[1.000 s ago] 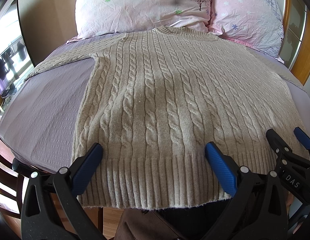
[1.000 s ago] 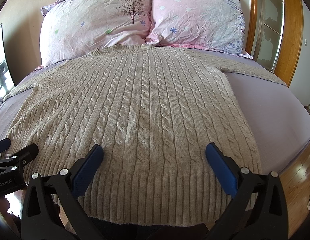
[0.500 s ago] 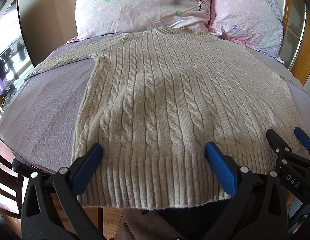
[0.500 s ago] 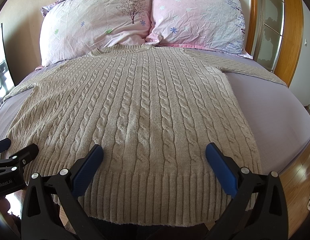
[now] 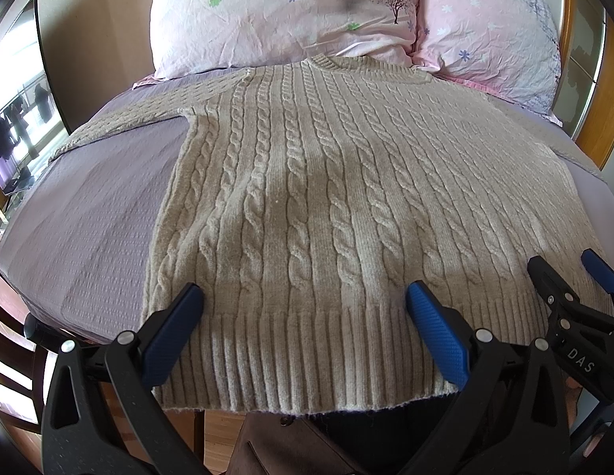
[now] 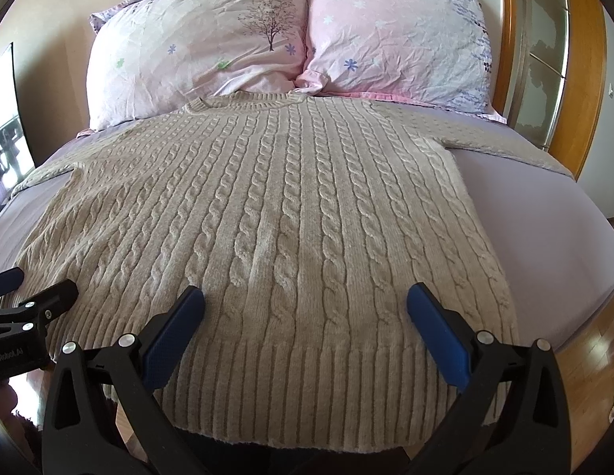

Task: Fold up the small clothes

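Beige cable-knit sweater (image 5: 346,206) spread flat on the lavender-sheeted bed (image 5: 89,229), collar against the two floral pillows (image 6: 291,39), ribbed hem (image 6: 299,392) nearest, hanging slightly past the mattress edge. Left hand-held gripper (image 5: 305,312) poised over the hem's left part, jaws spread wide, gripping nothing; right hand-held gripper (image 6: 305,312) likewise wide open and empty over the right part. Sleeves (image 5: 140,118) stretched out sideways, far ahead. Likely risks: pinching only the top knit layer, or catching bedsheet along with it; uneven lifts skewing the fold; thick, heavy knit sliding off the bed edge.
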{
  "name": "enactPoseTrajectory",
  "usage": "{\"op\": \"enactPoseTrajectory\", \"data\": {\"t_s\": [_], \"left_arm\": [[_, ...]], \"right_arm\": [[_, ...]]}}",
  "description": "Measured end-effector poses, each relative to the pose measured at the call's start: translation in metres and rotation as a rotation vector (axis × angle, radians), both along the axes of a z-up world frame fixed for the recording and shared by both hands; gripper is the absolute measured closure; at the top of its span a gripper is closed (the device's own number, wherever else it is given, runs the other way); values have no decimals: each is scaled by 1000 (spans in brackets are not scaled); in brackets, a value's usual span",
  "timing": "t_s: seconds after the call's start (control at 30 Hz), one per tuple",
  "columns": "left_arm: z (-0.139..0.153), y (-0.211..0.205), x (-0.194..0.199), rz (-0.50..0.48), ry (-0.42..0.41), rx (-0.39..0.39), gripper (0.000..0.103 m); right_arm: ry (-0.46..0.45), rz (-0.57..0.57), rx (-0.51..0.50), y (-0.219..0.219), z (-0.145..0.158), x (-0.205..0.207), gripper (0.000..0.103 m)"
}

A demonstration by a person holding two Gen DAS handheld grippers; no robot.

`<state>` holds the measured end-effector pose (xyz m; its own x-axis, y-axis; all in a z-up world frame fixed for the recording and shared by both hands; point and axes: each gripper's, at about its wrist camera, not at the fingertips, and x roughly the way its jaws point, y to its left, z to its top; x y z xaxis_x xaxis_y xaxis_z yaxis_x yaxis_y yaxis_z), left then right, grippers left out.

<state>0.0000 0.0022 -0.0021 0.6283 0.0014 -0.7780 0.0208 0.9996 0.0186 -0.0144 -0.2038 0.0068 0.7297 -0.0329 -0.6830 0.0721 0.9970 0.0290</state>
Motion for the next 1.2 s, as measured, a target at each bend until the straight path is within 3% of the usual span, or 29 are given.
{"op": "enactPoseTrajectory", "data": {"t_s": [0.1, 0.2, 0.27, 0.33, 0.4, 0.47, 0.53, 0.67, 0.7, 0.83, 0.93, 1.0, 1.13, 1.2], "left_arm": [[3, -1, -1, -4, -11, 2, 2], [4, 1, -3, -20, -31, 7, 2], [7, 2, 1, -34, -23, -1, 2], [12, 5, 5, -56, -15, -32, 2], [23, 17, 14, -93, -52, -138, 2], [34, 29, 23, -108, -111, -222, 2], [45, 38, 34, -120, -182, -260, 2], [59, 66, 71, -130, -275, -371, 2], [61, 73, 81, -126, -281, -403, 2], [61, 110, 111, -24, -300, -482, 2], [60, 136, 121, 48, -362, -522, 2], [58, 152, 125, 105, -407, -522, 2], [53, 176, 132, 214, -365, -448, 2], [49, 189, 131, 253, -350, -473, 2]], "right_arm": [[-24, 18, 3, -1, -2, -1, 1], [-68, 116, 36, -11, -4, -2, 1], [-62, 173, 122, -28, 0, 7, 1], [-80, 159, 250, -60, 7, 19, 1], [-122, 53, 358, -115, 28, 37, 1], [-147, -63, 400, -161, 41, 53, 1], [-158, -206, 432, -214, 49, 73, 28], [-98, -524, 517, -333, 38, 125, 47], [-85, -569, 520, -349, 34, 132, 58], [-32, -821, 591, -424, 7, 159, 65], [-7, -895, 606, -447, -7, 173, 65], [10, -945, 574, -452, -14, 182, 71], [-10, -1011, 550, -453, -16, 179, 76], [-28, -1095, 539, -441, -20, 169, 75]]}}
